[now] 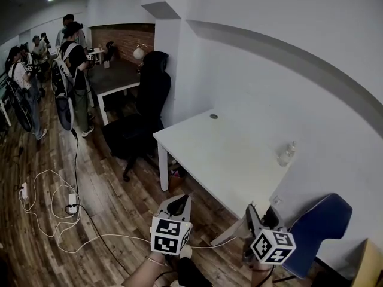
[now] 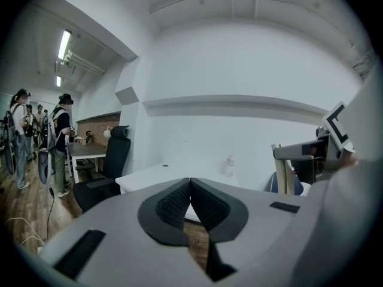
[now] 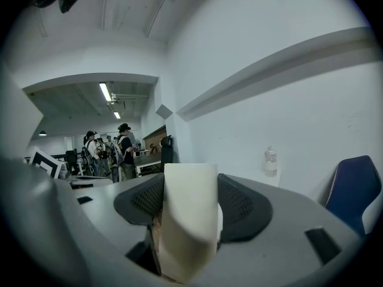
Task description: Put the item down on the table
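Currently held: a pale item (image 3: 187, 220), pinched between the jaws of the right gripper (image 1: 251, 213) and not yet on the surface.
Left gripper (image 2: 190, 190): jaws pressed together, nothing between them.
Surface (image 1: 221, 154): white, with a bottle (image 1: 286, 154) at its edge by the wall.
Key relation: the surface lies ahead of both grippers, and its near edge is closer to the right gripper.
Item axis: seems to run along the jaws.
Next move, judged: carry the item forward over the near edge, lower it, release.
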### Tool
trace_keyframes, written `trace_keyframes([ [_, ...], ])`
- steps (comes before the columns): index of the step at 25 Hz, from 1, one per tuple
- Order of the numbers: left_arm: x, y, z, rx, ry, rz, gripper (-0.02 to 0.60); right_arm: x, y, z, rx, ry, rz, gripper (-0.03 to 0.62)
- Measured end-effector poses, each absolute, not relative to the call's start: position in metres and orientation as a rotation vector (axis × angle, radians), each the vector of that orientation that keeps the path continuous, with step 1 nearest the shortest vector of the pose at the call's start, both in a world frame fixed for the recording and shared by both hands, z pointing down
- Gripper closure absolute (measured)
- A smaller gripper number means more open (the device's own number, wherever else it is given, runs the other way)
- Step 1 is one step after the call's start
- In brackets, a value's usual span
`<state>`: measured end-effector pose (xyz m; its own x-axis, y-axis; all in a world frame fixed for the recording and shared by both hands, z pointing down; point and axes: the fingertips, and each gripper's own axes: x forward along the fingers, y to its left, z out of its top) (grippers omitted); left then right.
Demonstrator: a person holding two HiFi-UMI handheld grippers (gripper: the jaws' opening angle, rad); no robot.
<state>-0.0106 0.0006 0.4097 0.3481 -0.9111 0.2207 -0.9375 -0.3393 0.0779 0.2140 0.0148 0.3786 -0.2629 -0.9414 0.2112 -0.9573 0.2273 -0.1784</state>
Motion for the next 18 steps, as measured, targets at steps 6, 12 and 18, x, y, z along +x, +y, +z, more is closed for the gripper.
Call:
trace_keyframes([
  [6, -0.015, -0.019, 0.422, 2.391, -1.692, 0.227, 0.565, 0.215, -0.01, 0.387, 1.871, -2.411, 0.444, 0.298],
  [12, -0.022, -0.047, 0.423, 2.392, -1.699, 0.219, 0.565, 0.21, -0.036, 0.388, 1.869, -2.409, 0.435, 0.298],
  [18, -0.021, -0.077, 0.423, 2.391, -1.69, 0.196, 0.565, 0.21, -0.064, 0.386, 1.861, -2.41, 0.393, 0.298],
])
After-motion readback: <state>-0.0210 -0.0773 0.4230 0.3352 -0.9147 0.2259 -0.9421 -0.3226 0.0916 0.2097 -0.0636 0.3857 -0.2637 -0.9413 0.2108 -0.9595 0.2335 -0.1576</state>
